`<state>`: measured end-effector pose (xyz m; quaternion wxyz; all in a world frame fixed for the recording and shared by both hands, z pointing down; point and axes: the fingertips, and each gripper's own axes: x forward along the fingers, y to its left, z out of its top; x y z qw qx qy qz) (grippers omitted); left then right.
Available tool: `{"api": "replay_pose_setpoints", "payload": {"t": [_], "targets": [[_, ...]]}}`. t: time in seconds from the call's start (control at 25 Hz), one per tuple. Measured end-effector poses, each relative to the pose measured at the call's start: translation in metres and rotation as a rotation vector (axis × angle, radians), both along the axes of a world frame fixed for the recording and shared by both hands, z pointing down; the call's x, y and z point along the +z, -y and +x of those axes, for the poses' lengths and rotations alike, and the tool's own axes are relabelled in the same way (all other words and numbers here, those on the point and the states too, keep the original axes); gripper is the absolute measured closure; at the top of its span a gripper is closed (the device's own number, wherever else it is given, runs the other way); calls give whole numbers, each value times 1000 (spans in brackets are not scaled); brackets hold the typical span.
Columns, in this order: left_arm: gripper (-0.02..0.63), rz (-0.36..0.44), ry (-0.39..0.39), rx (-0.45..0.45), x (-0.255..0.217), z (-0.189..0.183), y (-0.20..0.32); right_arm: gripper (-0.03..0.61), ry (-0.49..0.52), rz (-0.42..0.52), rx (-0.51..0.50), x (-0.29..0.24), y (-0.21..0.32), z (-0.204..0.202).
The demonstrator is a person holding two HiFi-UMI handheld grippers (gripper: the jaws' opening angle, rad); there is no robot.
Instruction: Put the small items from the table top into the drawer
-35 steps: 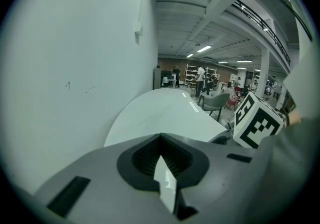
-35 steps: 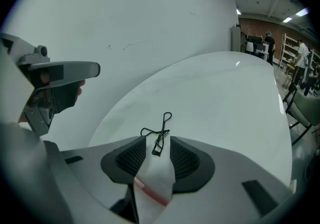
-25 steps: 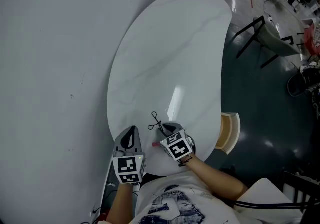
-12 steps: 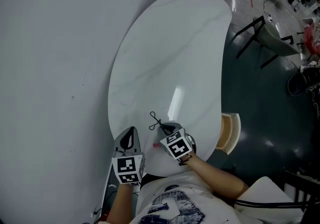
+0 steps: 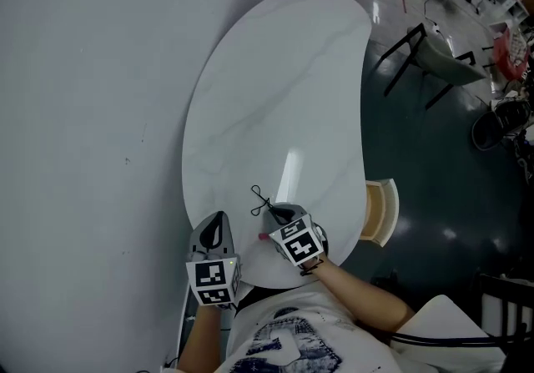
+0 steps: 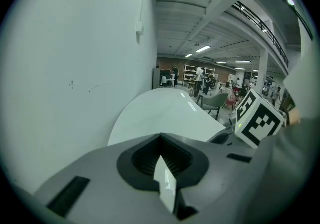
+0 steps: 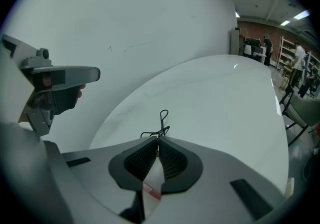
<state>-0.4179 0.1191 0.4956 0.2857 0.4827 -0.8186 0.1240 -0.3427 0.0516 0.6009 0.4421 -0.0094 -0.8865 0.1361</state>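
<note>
A small black wire clip (image 5: 260,199) lies on the white table (image 5: 275,96) near its front edge. My right gripper (image 5: 271,211) is at the clip, and its jaws are closing, with the clip's near end (image 7: 161,125) pinched at the tips of the right gripper (image 7: 158,139). A small pink item (image 5: 262,237) lies on the table under that gripper and shows through the gap behind the pads. My left gripper (image 5: 219,217) hovers at the table's near left edge; the left gripper (image 6: 160,135) is shut and holds nothing. A tan drawer (image 5: 380,213) stands pulled out at the table's right side.
A pale wall (image 5: 83,113) runs along the table's left side. Dark floor lies to the right, with a chair (image 5: 434,54) and clutter farther back. The person's forearm (image 5: 359,296) reaches in from the bottom.
The right gripper's jaws have come together on the black wire clip. The left gripper has stayed where it was.
</note>
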Motion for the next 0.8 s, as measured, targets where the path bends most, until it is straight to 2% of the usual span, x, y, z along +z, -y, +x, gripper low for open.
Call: {"api": "replay_pose_setpoints", "payload": {"t": [0.52,0.8], "targets": [[594,50,59,109,-37,25,-59,546,86,56,163,-50,-51,30],[594,74,90,178,-54,54,-94,546,132,102,239,-74,-84,61]]}}
